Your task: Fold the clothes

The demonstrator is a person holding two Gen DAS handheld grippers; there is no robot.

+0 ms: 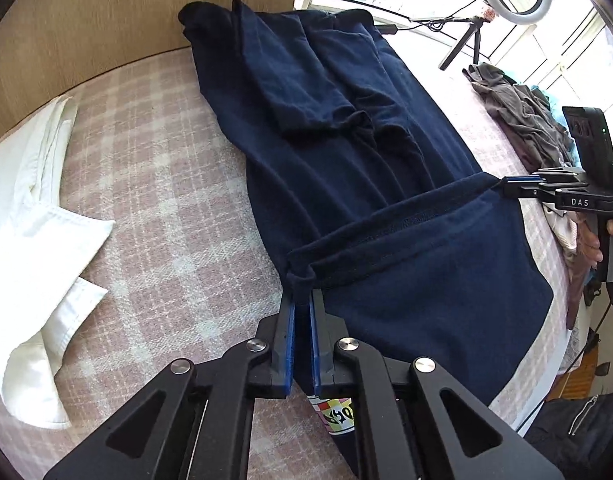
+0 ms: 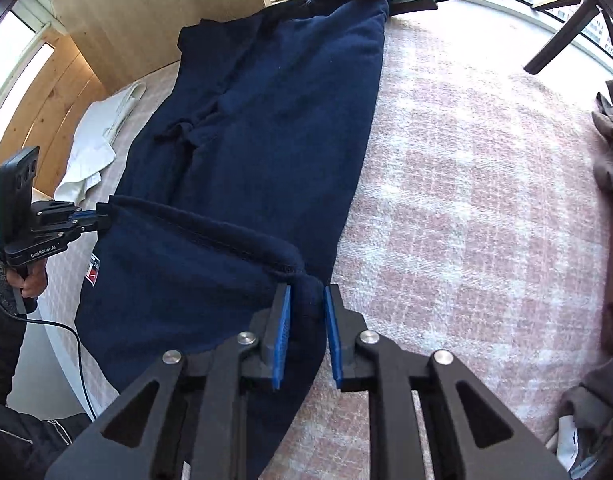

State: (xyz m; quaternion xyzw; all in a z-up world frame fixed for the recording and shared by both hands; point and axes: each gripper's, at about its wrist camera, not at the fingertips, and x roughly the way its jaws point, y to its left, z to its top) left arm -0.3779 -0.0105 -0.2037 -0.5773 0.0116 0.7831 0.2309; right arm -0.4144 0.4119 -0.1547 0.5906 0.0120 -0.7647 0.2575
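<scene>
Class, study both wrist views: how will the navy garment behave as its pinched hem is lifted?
The navy garment is probably floppy: its hem droops between the left gripper and the right gripper. It looks thickish, so likely moderately heavy. It will probably drag on the checked blanket.

Right gripper, right edge of the left wrist view: white "DAS" on its body. Left gripper, left edge of the right wrist view: "GenRobot.AI".

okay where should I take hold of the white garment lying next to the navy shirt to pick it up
Judging by its pose, grip the white garment at the pointed flap nearest the navy shirt, coming from the shirt's side. That corner lies thin, flat and exposed on the checked bedcover.
</scene>
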